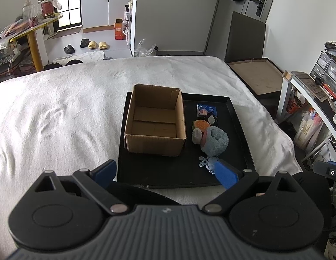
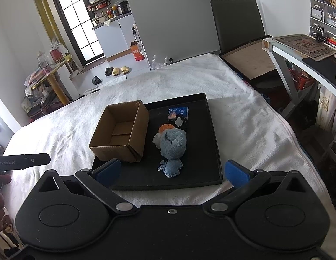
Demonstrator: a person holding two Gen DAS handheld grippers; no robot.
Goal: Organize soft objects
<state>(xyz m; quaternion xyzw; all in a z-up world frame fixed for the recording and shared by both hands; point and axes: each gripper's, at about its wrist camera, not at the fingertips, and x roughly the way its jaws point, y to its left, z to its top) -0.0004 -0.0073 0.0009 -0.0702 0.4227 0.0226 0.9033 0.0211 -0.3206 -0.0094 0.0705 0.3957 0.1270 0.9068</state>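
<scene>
Both grippers, left (image 1: 165,173) and right (image 2: 172,171), hang wide apart above the tray's (image 2: 213,143) near edge; the blue toy (image 2: 173,144) lies just ahead, beside the box (image 2: 119,134)

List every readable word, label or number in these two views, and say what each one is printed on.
"GenRobot.AI": on the left hand-held gripper, seen in the right wrist view.
Blue packet on the black tray: print too small to read.
Orange carton on the floor: print blurred.
Red tin on the yellow table: unreadable.
</scene>
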